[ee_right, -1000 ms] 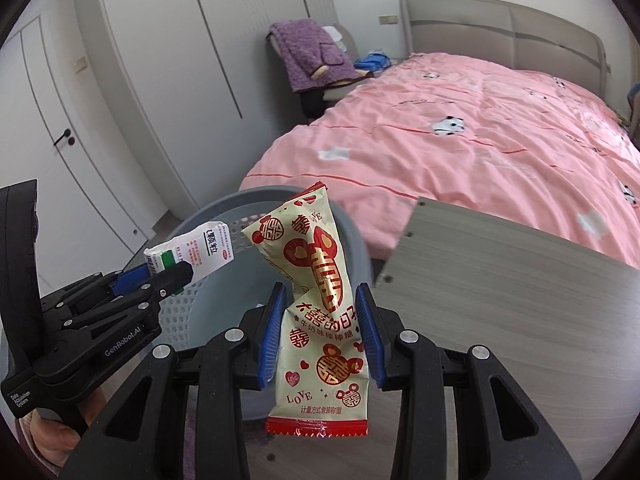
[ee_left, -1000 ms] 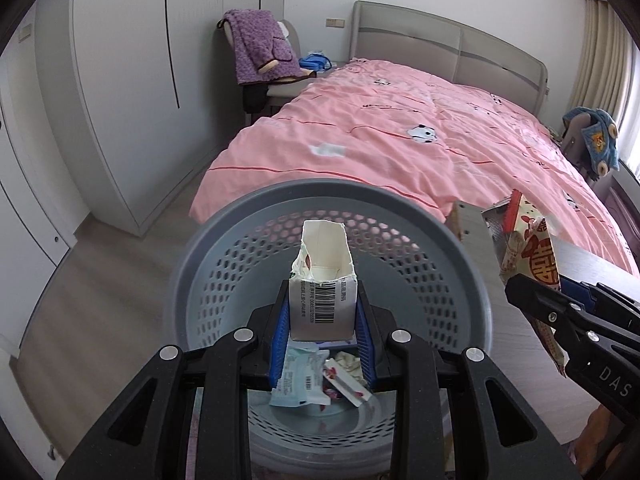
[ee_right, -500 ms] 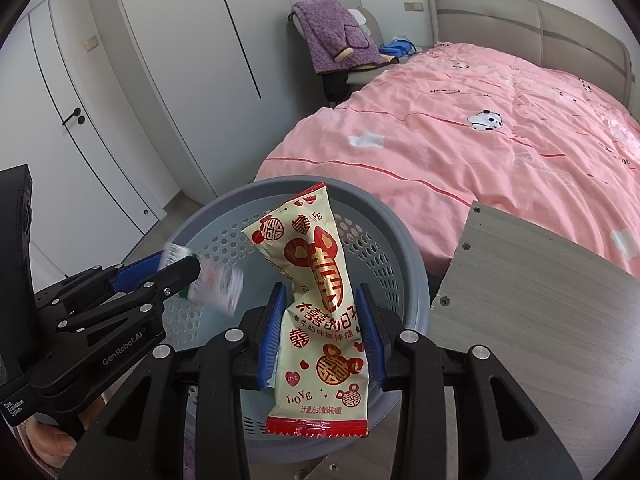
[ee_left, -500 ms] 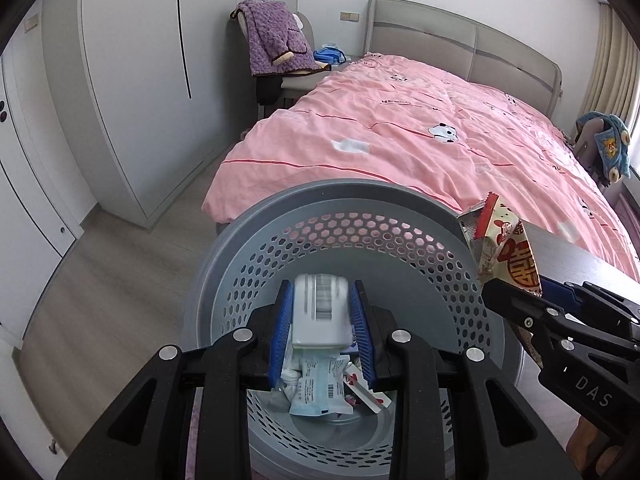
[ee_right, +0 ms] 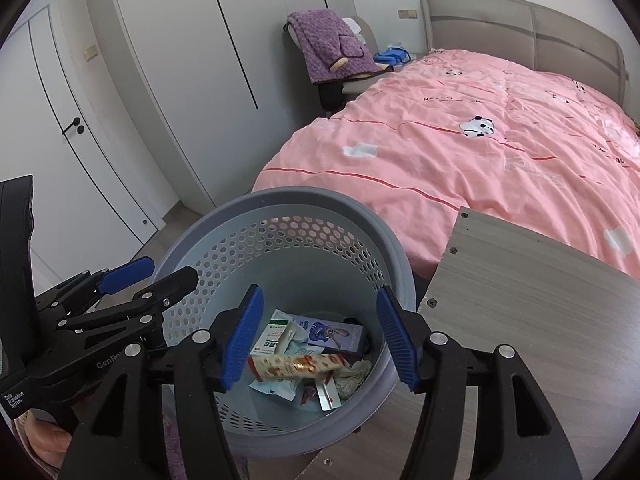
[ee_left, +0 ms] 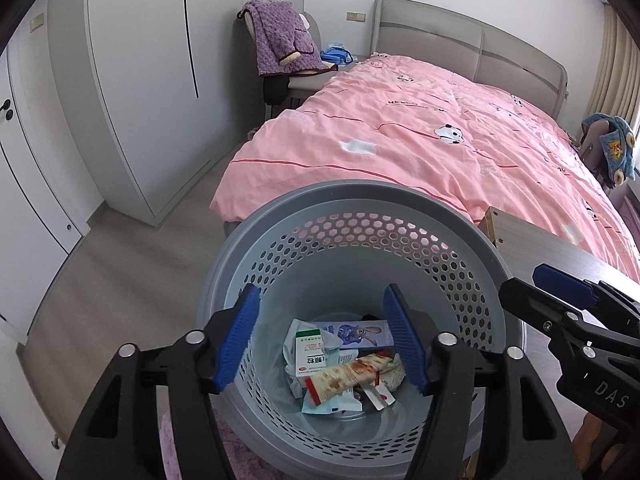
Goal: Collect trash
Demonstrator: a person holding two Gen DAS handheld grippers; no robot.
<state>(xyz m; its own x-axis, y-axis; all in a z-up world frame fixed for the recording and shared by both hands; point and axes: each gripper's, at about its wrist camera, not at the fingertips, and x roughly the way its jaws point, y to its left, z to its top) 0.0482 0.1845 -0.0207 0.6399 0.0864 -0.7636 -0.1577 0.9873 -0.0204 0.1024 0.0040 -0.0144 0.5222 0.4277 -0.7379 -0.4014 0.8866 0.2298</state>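
Trash lies at the bottom of the grey perforated basket (ee_left: 356,240): a red-and-cream snack wrapper (ee_left: 348,374) across the top of the heap, a white carton (ee_left: 310,354) touching it on the left, a purple cartoon box (ee_left: 360,334) behind. Left gripper (ee_left: 324,344) hangs over the basket mouth, its jaws having just been opening, now well apart with nothing between them. Right gripper (ee_right: 320,342) stands likewise, jaws just opened and empty, its wrapper (ee_right: 298,364) resting below. Basket rim sits just beside the wooden tabletop (ee_right: 540,300) edge on the right. Pink bed (ee_left: 440,140) stands behind the basket. Bare floor (ee_left: 132,280) lies open to the left, toward the wardrobe doors (ee_left: 140,80).
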